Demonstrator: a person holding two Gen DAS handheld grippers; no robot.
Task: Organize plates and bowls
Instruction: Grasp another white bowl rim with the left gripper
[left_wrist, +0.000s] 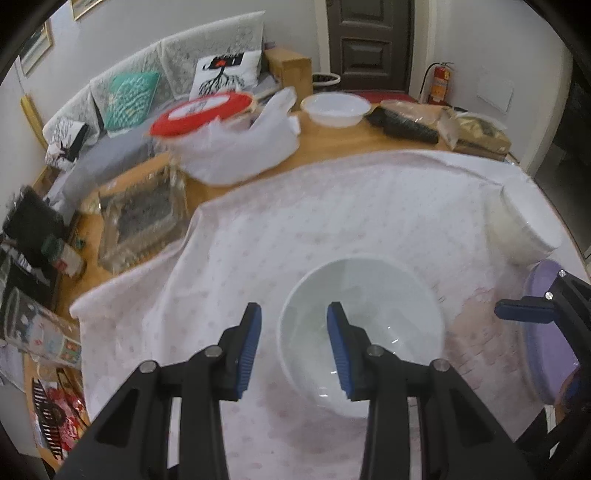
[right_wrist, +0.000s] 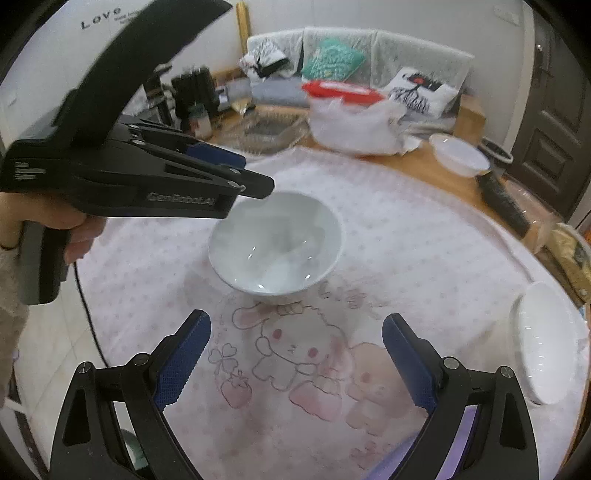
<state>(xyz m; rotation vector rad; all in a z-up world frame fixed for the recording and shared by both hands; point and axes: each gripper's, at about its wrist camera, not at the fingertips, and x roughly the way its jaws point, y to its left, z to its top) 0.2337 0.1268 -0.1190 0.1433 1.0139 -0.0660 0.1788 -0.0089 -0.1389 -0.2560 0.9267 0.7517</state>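
A white bowl (left_wrist: 388, 325) (right_wrist: 277, 243) stands upright on the pink-dotted tablecloth (left_wrist: 295, 229). My left gripper (left_wrist: 295, 314) (right_wrist: 251, 177) hovers over its left rim, one pad above the inside and one outside. Its jaws are narrowly apart and nothing is pressed between them. Nearer the front, my right gripper (right_wrist: 295, 319) stands wide open and empty over the rabbit print (right_wrist: 291, 347). One finger (left_wrist: 524, 310) of it shows at the right of the left wrist view. Another white bowl (left_wrist: 524, 229) (right_wrist: 543, 339) sits at the right, and a purple plate (left_wrist: 546, 332) (right_wrist: 402, 454) lies under the right gripper.
At the back of the wooden table (left_wrist: 332, 144) are a white basin (left_wrist: 336, 105) (right_wrist: 461, 155), a red-lidded container (left_wrist: 203, 114) in a plastic bag, a glass tray (left_wrist: 144, 214) and a black brush (left_wrist: 402, 125). A sofa with cushions (left_wrist: 129, 92) stands behind.
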